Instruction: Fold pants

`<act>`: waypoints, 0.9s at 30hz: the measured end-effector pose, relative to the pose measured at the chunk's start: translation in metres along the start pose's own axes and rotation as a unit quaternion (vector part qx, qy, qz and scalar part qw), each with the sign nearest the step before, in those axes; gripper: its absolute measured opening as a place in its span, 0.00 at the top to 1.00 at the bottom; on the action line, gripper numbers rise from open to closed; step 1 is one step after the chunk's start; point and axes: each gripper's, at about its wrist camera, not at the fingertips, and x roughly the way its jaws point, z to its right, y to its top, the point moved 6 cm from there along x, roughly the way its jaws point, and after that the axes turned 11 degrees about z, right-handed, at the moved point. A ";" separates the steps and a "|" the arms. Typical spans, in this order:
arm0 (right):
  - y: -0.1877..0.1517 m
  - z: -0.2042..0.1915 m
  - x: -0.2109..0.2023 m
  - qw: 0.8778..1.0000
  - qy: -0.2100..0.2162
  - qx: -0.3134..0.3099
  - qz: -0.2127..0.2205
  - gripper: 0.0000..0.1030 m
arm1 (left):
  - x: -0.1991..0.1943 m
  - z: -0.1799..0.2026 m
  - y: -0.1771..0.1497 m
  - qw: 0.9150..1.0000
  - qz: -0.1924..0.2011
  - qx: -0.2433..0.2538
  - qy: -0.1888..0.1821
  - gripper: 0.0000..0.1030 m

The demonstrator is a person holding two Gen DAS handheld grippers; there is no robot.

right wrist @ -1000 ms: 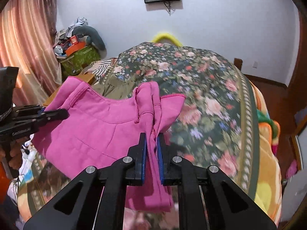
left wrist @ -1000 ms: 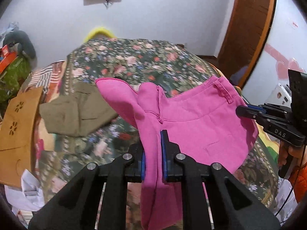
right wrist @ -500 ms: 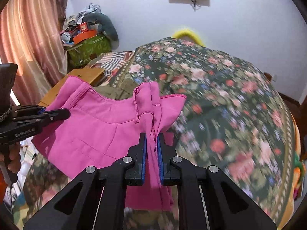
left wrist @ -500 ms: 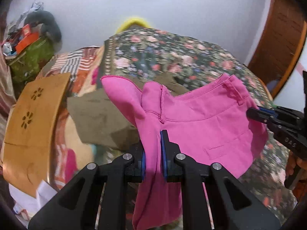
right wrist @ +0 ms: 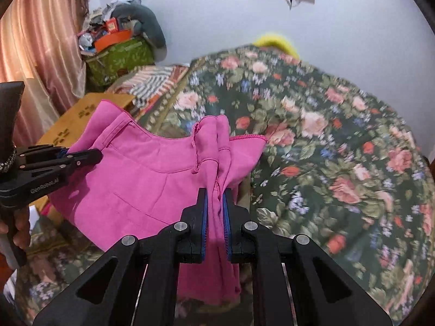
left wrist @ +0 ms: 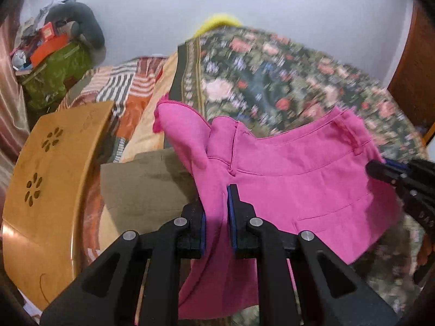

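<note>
I have the pink pants (left wrist: 299, 184) clamped in both the left gripper (left wrist: 217, 217) and right gripper (right wrist: 214, 217), waistband stretched level between them above the floral bed (right wrist: 339, 141), legs hanging toward its near edge.

Bright pink pants (left wrist: 299, 179) hang stretched above the floral bedspread (left wrist: 272, 76).

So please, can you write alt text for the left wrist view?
The left gripper clamps pink pants held above a floral bedspread; the right gripper pinches their other end. A folded olive garment lies below.
</note>
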 end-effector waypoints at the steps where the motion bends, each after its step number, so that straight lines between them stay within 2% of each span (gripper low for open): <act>1: -0.003 0.001 0.006 1.000 -0.001 -0.001 -0.007 0.91 | 0.008 -0.001 -0.004 1.000 -0.008 0.002 0.003 0.87; 5: -0.016 0.003 0.022 0.999 0.003 0.002 -0.035 0.91 | 0.031 -0.009 -0.024 0.999 -0.037 -0.005 0.006 0.83; 11: -0.021 0.007 0.018 0.999 0.006 0.009 -0.046 0.90 | 0.028 -0.026 -0.029 0.999 -0.036 -0.028 0.013 0.64; 13: -0.023 0.010 0.016 0.999 0.003 0.010 -0.051 0.85 | 0.023 -0.030 -0.031 0.999 -0.040 -0.022 0.021 0.60; 15: -0.026 0.014 0.010 0.998 -0.003 0.011 -0.056 0.83 | 0.017 -0.038 -0.036 0.998 -0.047 -0.015 0.044 0.60; 16: -0.025 0.017 0.009 0.998 -0.007 0.012 -0.057 0.77 | 0.013 -0.041 -0.038 0.997 -0.052 -0.014 0.053 0.60; 20: -0.024 0.022 -0.017 0.998 -0.015 0.020 -0.051 0.71 | -0.010 -0.048 -0.045 0.996 -0.064 -0.009 0.068 0.60; 23: -0.015 0.021 -0.046 0.999 -0.019 0.032 -0.030 0.69 | -0.050 -0.042 -0.036 0.997 -0.042 -0.003 0.065 0.60; 27: 0.010 0.009 -0.098 0.999 -0.009 0.035 0.016 0.69 | -0.109 -0.023 -0.018 0.999 -0.002 -0.017 0.030 0.60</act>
